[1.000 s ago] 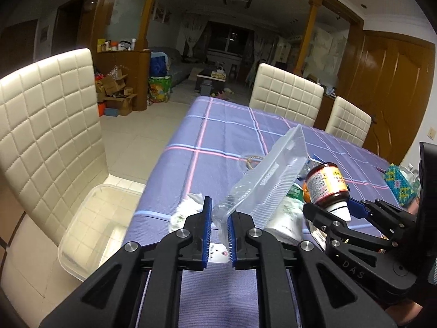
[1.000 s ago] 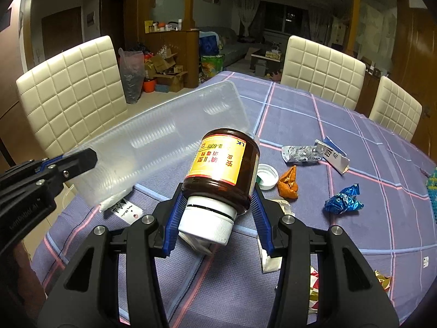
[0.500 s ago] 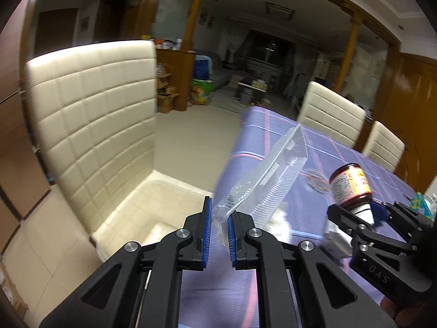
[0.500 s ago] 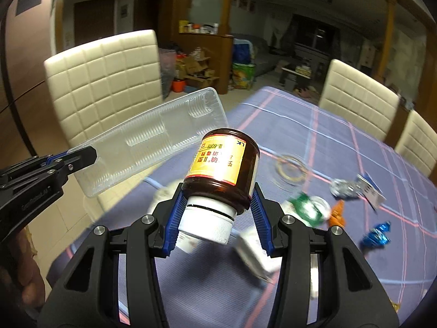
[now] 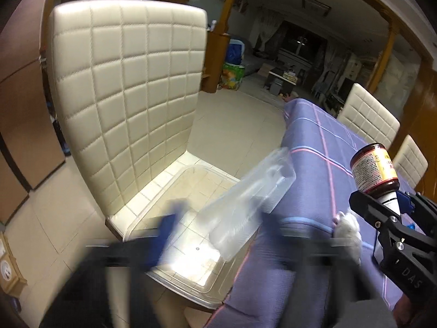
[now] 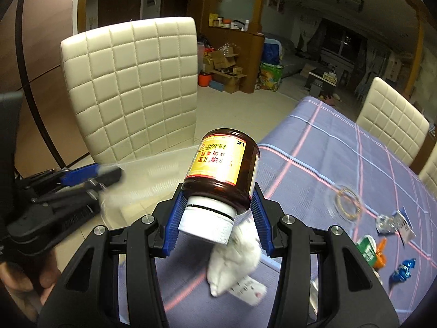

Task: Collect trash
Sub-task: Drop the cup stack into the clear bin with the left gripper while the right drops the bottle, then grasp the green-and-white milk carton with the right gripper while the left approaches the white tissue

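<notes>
My left gripper is blurred and its jaws are opening wide. The clear plastic tray sits loose between them, free of both pads, tilted over the clear bin on the cream chair seat. My right gripper is shut on a brown medicine bottle with a yellow label and white cap, held cap-down over the table's edge. The left wrist view shows that bottle in the right gripper at the right. The left gripper shows blurred at the left of the right wrist view.
The cream quilted chair backs the bin. On the purple checked tablecloth lie a white tissue, a paper card, a rubber band and green, orange and blue wrappers. Tiled floor lies beyond.
Both grippers have swung left from over the table toward the chair and bin. The left jaws have sprung apart and let go of the clear tray. The bottle stays gripped.
</notes>
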The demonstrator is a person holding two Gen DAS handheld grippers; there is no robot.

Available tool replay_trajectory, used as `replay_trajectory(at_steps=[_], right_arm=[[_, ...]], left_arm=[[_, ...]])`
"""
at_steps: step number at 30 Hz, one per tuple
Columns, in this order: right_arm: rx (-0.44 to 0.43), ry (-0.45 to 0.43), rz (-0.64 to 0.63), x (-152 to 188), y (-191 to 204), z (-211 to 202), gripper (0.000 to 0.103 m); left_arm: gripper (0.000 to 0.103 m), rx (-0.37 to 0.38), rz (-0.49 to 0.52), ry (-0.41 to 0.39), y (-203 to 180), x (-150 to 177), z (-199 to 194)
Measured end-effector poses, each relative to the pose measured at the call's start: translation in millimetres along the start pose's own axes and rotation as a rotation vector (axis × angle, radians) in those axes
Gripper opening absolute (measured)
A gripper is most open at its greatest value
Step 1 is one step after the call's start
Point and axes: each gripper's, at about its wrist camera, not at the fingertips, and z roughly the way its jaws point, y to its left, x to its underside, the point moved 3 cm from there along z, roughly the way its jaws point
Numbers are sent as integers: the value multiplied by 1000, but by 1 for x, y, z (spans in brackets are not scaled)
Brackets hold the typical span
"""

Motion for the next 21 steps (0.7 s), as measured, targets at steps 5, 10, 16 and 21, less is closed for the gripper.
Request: replay_trajectory(at_steps=[5,10,16,21], right_arm=[[-3,28,-17,-6,10,20,48],[-10,60,-36,-6,20,36,48],[5,89,-51,-9,29,54,63],[39,75,-35,-11,22,51,66]], left_arm=[[84,-43,6,-34,8,0,5],[84,-87,-12,-15,24,3,12],[84,-116,-31,-3,36,5,14],[84,-119,-57,-3,41,5,12]])
